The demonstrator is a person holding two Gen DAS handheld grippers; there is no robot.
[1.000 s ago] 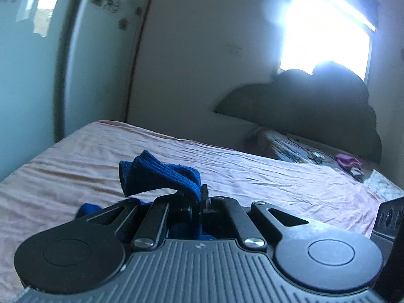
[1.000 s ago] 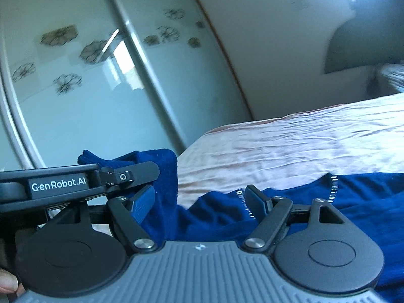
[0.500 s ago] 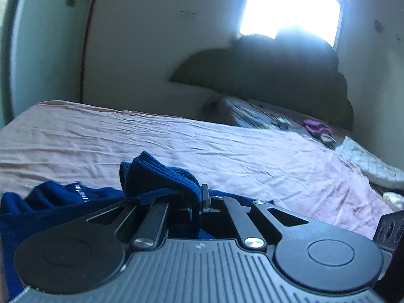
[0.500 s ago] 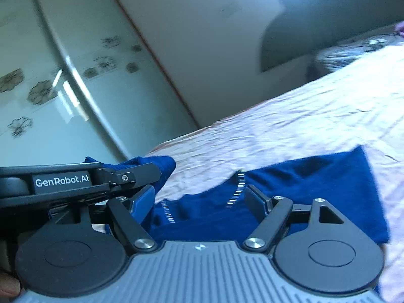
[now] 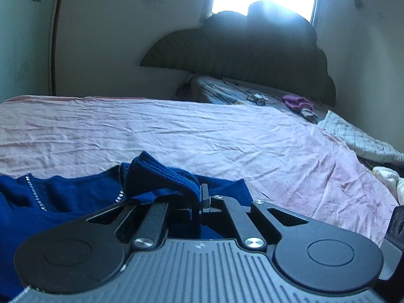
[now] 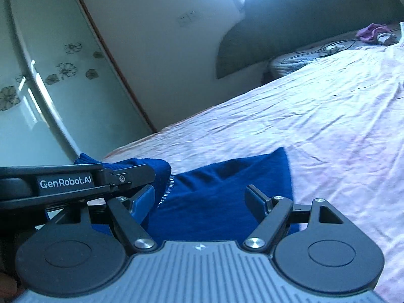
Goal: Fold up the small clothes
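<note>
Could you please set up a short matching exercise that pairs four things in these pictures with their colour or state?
Things:
1. left gripper
2. right gripper
3. bed sheet
4. garment

Colour or state:
A. pale pink and wrinkled
B. jaws open, nothing held
C. dark blue, lying on the bed
D. jaws shut on a fold of cloth

Pairs: 1-D, 2-B, 3-A, 4-C
</note>
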